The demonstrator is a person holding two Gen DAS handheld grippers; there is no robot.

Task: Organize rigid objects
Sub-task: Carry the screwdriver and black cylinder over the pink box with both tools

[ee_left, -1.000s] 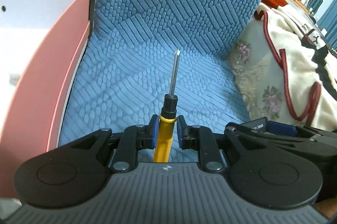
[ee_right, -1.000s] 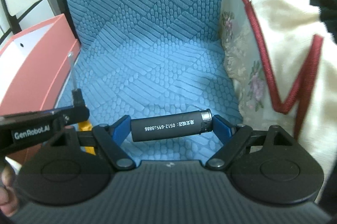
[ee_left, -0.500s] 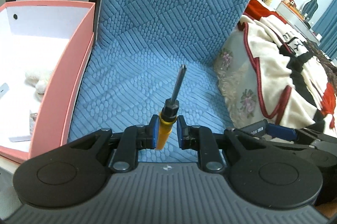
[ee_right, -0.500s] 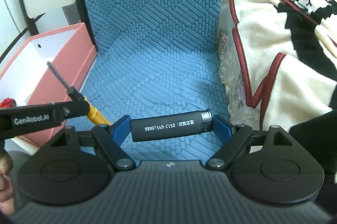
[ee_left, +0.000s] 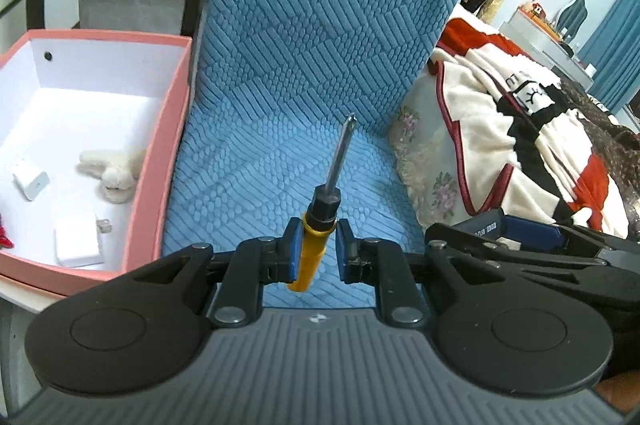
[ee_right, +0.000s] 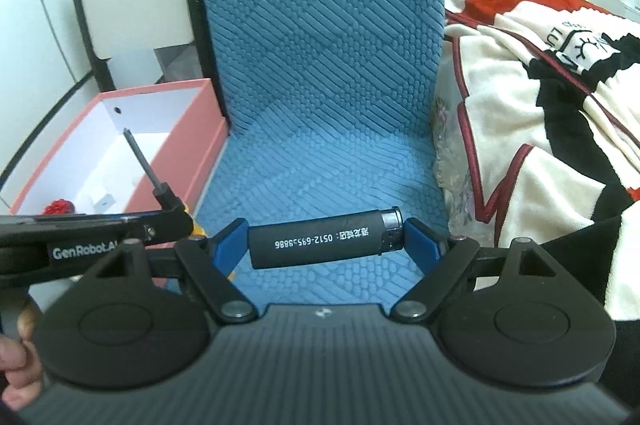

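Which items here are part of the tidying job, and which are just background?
Job:
- screwdriver in left gripper
- black lighter in right gripper
- pink box

Background:
- blue chair cover
- blanket

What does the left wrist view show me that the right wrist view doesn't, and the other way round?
Only the left wrist view shows the box floor clearly: a white plush toy and two white chargers.

Only the right wrist view shows the black lighter full length, clamped end to end in the right gripper, and its printed number.

Both show the pink box, the blue quilted seat, the patterned blanket, and the yellow-handled screwdriver held in the left gripper.
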